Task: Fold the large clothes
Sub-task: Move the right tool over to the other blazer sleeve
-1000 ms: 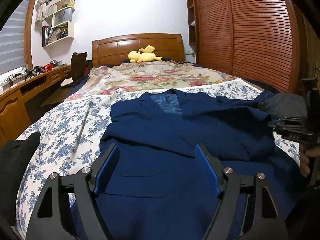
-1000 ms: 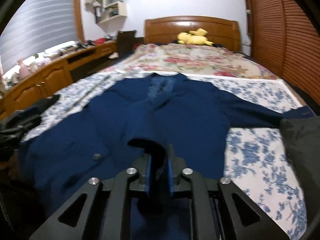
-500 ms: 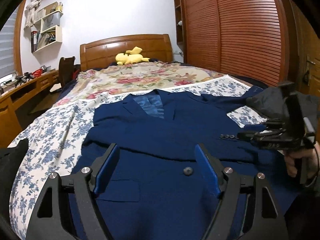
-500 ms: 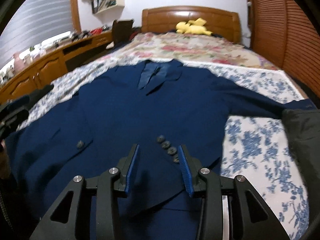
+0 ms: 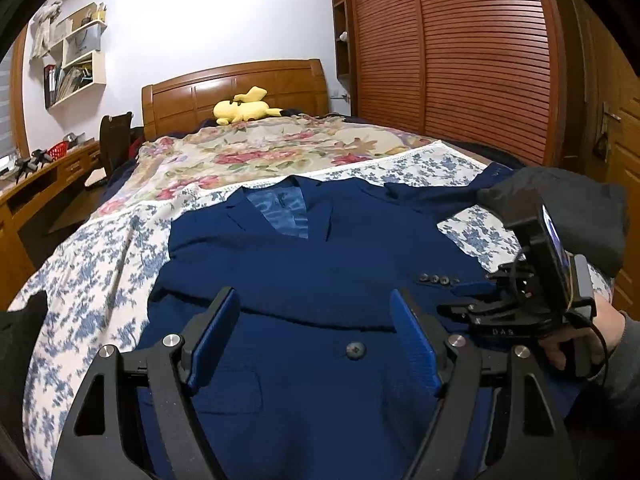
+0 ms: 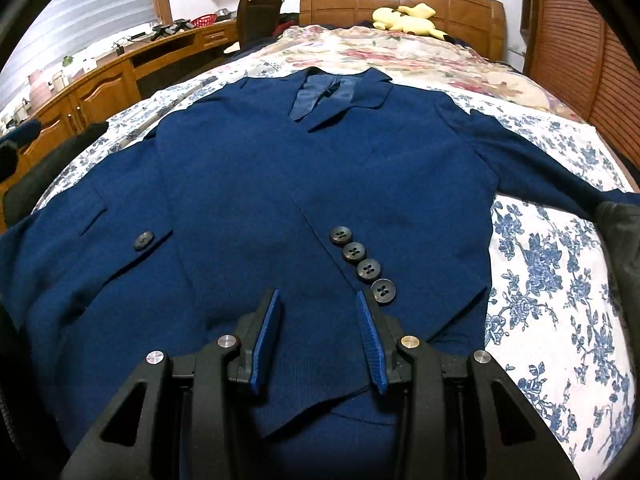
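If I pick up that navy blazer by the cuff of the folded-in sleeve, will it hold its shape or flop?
The navy blazer would probably flop: its folded-in sleeve lies limp across the front. The lapels look a little stiffer and may keep their crease. Being a large lined garment, it likely drags on the floral sheet rather than lifting whole.

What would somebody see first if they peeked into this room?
Probably the big navy blazer spread flat across the flowered sheet on the bed, with one sleeve folded over its front and four cuff buttons in a row. Then the yellow plush toy lying up by the wooden headboard. Close to the cameras, the left gripper and right gripper both stand open over the jacket.
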Motion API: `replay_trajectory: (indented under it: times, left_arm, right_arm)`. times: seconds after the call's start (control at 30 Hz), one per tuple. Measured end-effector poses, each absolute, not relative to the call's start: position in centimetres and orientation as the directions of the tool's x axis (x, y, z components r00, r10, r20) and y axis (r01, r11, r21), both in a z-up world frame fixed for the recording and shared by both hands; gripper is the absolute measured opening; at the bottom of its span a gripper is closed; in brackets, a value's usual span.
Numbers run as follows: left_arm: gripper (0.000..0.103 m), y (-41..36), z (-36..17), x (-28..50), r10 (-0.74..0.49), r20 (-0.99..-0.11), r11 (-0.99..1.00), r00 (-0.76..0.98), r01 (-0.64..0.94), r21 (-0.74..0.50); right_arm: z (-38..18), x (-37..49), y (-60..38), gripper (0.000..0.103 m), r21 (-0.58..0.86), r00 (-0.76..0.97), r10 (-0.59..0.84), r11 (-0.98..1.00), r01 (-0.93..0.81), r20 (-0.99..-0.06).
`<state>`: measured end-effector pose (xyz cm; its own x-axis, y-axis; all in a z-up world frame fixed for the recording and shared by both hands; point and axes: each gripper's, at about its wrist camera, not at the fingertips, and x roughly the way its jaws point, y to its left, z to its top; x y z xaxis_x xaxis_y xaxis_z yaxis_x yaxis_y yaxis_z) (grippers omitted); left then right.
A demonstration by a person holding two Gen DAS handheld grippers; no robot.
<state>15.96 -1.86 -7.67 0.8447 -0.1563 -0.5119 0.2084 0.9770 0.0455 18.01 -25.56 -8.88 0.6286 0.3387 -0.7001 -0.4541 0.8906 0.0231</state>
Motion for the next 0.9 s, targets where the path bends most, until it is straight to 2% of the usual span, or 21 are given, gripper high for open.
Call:
replay_trajectory:
  times: [0.3, 0.57, 0.77, 0.9]
  left_arm:
    - [0.078, -1.7, -8.0, 20.1, -0.167, -0.506, 0.979, 0.846, 0.205, 0.020]
    - [0.078, -1.4, -11.7, 23.9, -0.169, -0.531, 0.980, 0.831, 0.200, 0.001]
    - [0.078, -0.9, -14.0, 24.9, -0.182, -0.559, 0.981, 0.809, 0.191, -0.042]
    - [0.078, -0.9, -14.0, 24.3, -0.184, -0.532, 0.981, 0.826, 0.192, -0.042]
  right_arm:
    - [-9.6, 17.9, -26.0, 0.041, 0.037, 0.631, 0.353, 0.889, -0.456, -0.690]
    - [-9.6, 17.5, -25.8, 0.041, 0.023, 0.645, 0.344, 0.892, -0.451, -0.682]
    - [-9.8, 17.4, -25.7, 0.041, 0.016, 0.654, 0.341, 0.893, -0.449, -0.675]
    - [-9.6, 17.3, -25.9, 0.041, 0.021, 0.657, 0.344, 0.894, -0.447, -0.671]
